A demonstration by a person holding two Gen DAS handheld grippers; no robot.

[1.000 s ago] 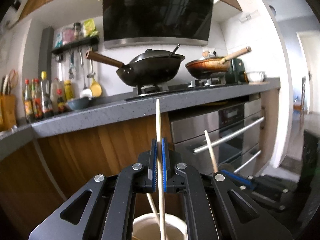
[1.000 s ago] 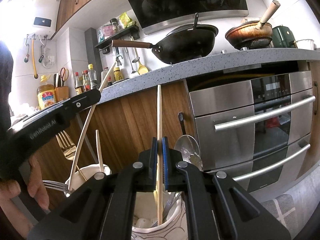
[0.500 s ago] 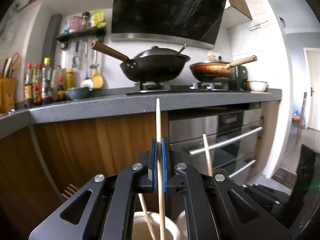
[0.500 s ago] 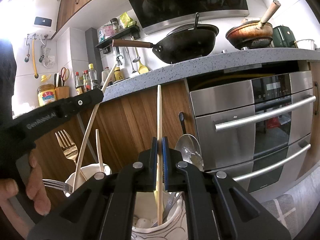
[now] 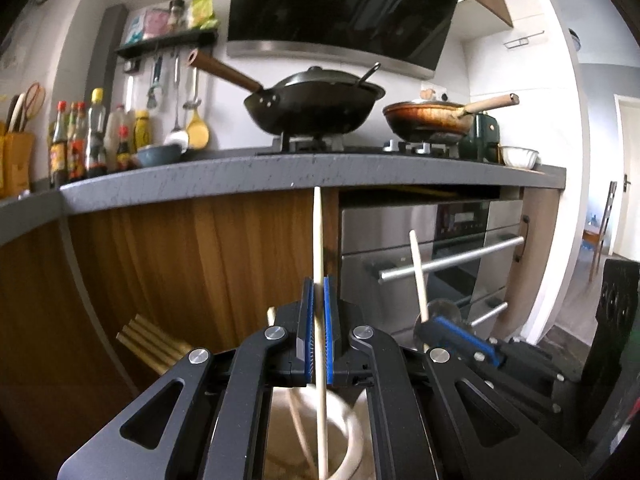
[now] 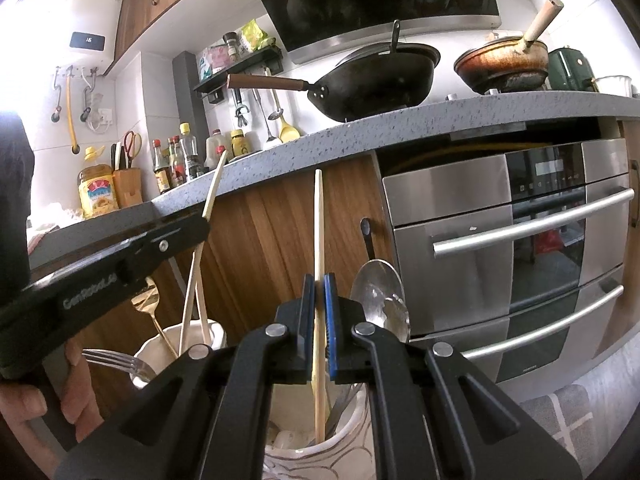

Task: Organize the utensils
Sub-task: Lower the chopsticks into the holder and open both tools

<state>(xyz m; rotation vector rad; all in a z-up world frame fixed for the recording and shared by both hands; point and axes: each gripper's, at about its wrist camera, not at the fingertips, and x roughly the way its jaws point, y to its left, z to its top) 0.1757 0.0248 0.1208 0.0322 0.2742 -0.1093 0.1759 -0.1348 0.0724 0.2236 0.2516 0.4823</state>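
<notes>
1. While both wrist cameras look across at the kitchen counter (image 5: 280, 176), I see my left gripper (image 5: 317, 332) pinching a wooden chopstick (image 5: 318, 240) between its blue pads (image 5: 306, 332), jaws pressed together on the shaft.
2. That chopstick stands nearly upright, and its lower end reaches down inside a plain white holder (image 5: 352, 436) right below the jaws; a second pale stick leans inside the same cup.
3. My right gripper (image 6: 319, 320) is likewise clamped on its own chopstick (image 6: 319, 220), which runs almost vertical, tip down in a patterned white holder (image 6: 320, 460).
4. A metal spoon (image 6: 380, 300) stands bowl-up in that patterned holder, just right of the gripped stick, with a dark-handled utensil (image 6: 366, 232) behind it.
5. From the right wrist view, the left gripper's black body crosses the left side, held by a hand (image 6: 40, 396) at the lower left corner.
6. Beneath it sits the plain white holder with two chopsticks, a gold fork (image 6: 146, 304) and a silver fork (image 6: 116, 360) lying over its rim.
7. On the counter's far side, a black wok (image 5: 316, 104) and a brown pan (image 5: 428, 116) sit on the hob, with bottles (image 5: 88, 140) at the left end.
8. A steel oven (image 6: 508, 240) fills the cabinet front to the right.
</notes>
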